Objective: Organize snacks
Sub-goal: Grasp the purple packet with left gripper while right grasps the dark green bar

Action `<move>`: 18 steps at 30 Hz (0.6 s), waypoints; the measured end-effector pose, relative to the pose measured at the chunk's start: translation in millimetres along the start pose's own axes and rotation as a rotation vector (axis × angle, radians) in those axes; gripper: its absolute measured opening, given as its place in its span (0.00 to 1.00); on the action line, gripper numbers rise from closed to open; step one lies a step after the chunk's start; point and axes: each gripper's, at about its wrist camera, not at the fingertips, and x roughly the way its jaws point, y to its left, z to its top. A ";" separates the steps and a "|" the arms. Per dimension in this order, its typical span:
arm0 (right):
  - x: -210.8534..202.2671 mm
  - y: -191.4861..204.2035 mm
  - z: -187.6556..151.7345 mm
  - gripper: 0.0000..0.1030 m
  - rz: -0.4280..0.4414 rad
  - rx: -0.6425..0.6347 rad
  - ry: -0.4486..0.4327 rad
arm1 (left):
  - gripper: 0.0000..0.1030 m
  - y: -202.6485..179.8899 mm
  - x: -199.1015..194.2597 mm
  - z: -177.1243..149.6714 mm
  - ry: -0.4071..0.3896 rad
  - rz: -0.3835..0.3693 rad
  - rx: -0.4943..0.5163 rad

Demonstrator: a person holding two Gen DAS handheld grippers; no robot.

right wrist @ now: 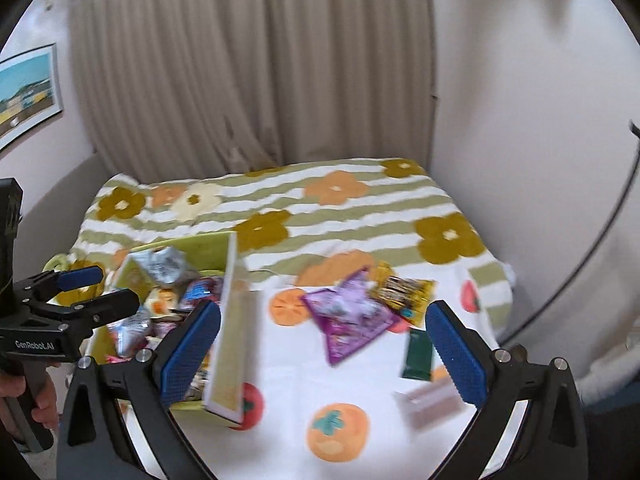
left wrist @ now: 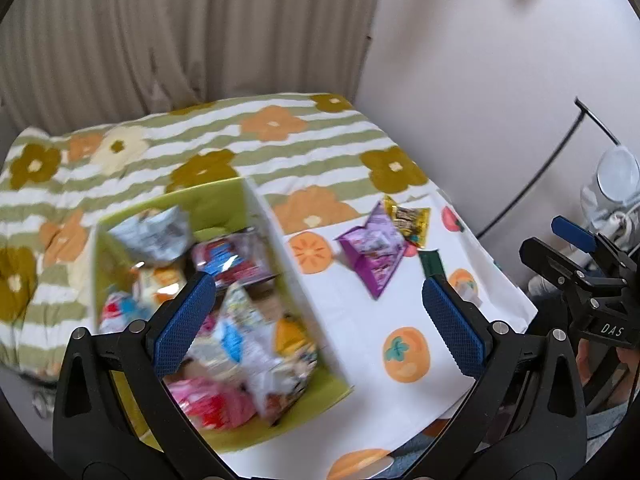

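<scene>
A green box [left wrist: 224, 200] [right wrist: 230, 308] full of several snack packets sits on a white cloth printed with orange fruit [left wrist: 360, 320] [right wrist: 304, 368]. To its right lie a purple packet [left wrist: 374, 254] [right wrist: 350, 316], a yellow packet [left wrist: 412, 220] [right wrist: 404, 290], a dark green packet [left wrist: 432, 262] [right wrist: 418, 354] and a pale brown bar [right wrist: 430, 402]. My left gripper [left wrist: 318, 320] is open over the box's right side, nothing between its fingers. My right gripper [right wrist: 324, 354] is open above the cloth, also holding nothing. Both views are blurred by motion.
The cloth lies on a bed with a green-striped flowered blanket [left wrist: 280, 140] [right wrist: 320, 208]. A curtain [right wrist: 248, 60] and walls stand behind. A clear glass [left wrist: 616, 176] and a black stand are at the right. The other gripper shows in each view's edge.
</scene>
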 end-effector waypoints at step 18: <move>91.2 -143.2 -22.1 0.99 -0.045 0.134 0.203 | 0.99 -93.2 183.3 62.0 0.247 -0.054 0.173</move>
